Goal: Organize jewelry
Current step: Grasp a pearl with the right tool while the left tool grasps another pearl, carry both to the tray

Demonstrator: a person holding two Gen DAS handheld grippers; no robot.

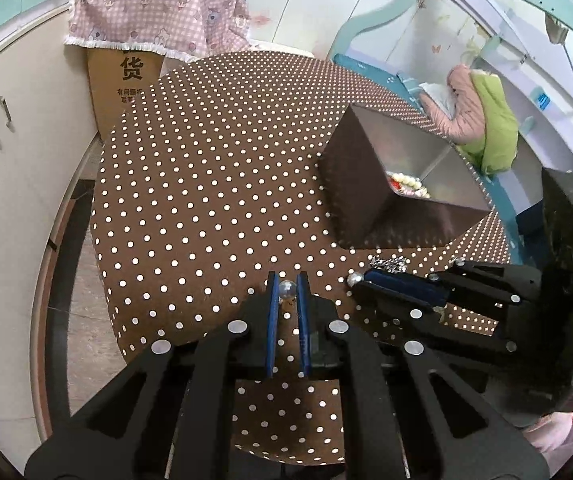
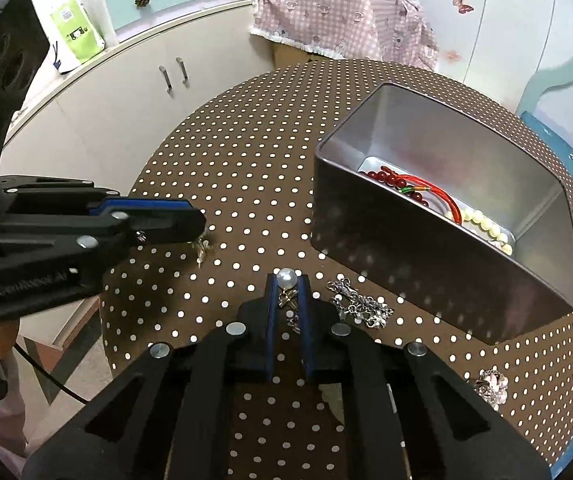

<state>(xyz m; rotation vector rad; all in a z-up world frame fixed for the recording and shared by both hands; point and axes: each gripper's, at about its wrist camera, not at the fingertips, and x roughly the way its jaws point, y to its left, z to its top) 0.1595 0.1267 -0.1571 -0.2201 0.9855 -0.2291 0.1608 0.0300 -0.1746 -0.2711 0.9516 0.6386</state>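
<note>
My left gripper was clamped on one pearl earring and my right gripper on another pearl earring, both angled down at the dotted table. One tin stood beyond, holding a red bracelet and a white bracelet. A silver chain lay just beside my right fingers, a brooch further right.

Tin box: brushed metal inside, glossy dark outside. Surface: matt dotted cloth. Pearl earring: glossy. Chain: shiny metal.
</note>
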